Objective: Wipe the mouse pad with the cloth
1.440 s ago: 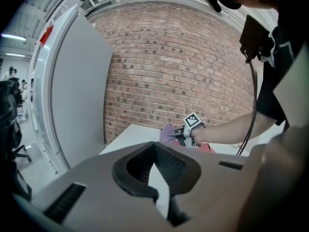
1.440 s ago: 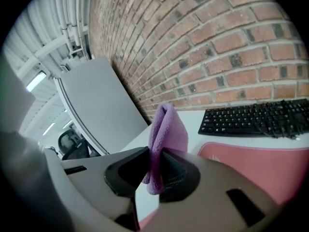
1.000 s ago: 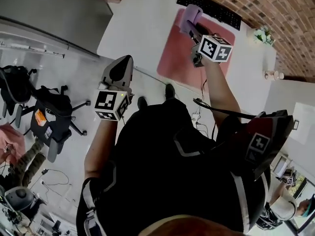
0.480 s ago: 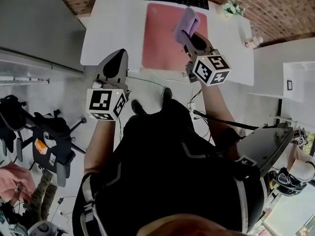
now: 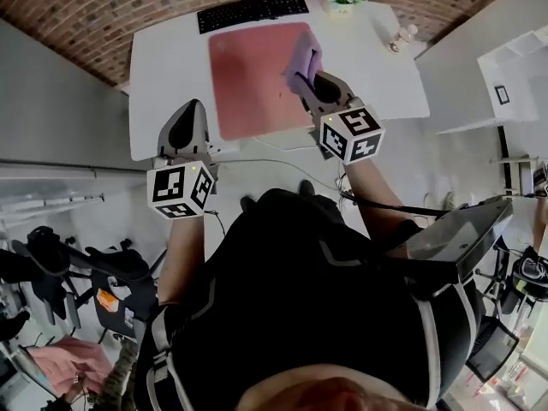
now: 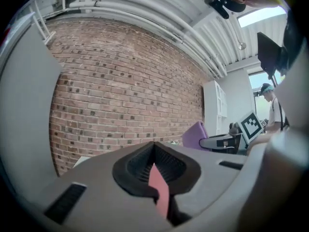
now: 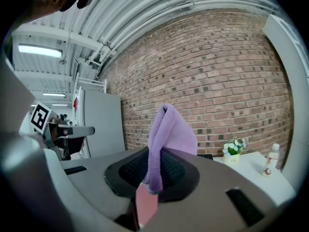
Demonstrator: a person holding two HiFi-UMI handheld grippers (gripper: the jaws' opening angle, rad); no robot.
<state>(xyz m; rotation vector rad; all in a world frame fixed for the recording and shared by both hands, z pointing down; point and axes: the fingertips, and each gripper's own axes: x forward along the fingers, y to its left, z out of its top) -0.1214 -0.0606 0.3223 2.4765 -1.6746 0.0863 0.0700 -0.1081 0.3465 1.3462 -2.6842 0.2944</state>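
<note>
- The right gripper (image 5: 310, 84) has its fingers clamped almost fully together on a fold of the purple cloth (image 5: 302, 61). Most of the cloth stands out beyond the fingertips, and a short tail hangs down between them.
- The pink mouse pad (image 5: 248, 75) lies below these fingers and spreads to their left, so the cloth hangs over the pad's right edge.
- The keyboard (image 5: 253, 8) lies ahead of the fingertips, past the pad's far edge.
- A second ago the cloth was at the far end of the pad, close to the keyboard. It now sits further back along the right side.
- The right gripper view looks level at the brick wall, not down. The cloth therefore seems lifted off the pad rather than pressed on it. That reads as a gap between strokes, and the wiping looks unfinished.
- The left gripper (image 5: 193, 110) has its fingers closed together with nothing held. Only a sliver of pink shows through the gap.
- The left gripper has stayed near the front edge of the table (image 5: 167, 67), with the pad ahead and to the right of its fingertips.
</note>
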